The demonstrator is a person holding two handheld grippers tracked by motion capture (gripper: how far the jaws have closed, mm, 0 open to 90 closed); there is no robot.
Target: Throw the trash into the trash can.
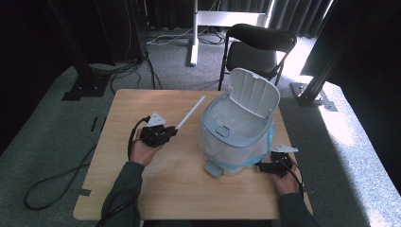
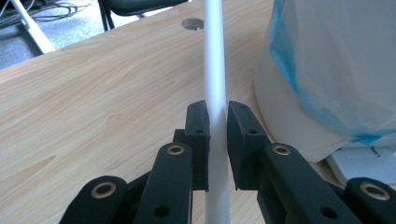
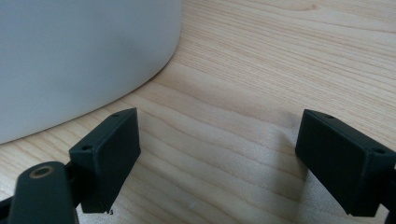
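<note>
Left gripper [image 2: 218, 140] was clamped on a white rod [image 1: 191, 112] left of the lidded bin [image 1: 239, 130], the rod angling far and right. Right gripper [image 3: 217, 163] stood wide apart over the table [image 1: 179, 179], just beside the bin's near right base.

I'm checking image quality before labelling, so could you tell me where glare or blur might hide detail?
High view: sunlight blows out the floor at right. Left gripper view: the white rod is sharp at the jaws and softens farther off. Right gripper view: the bin wall is blurred.
</note>
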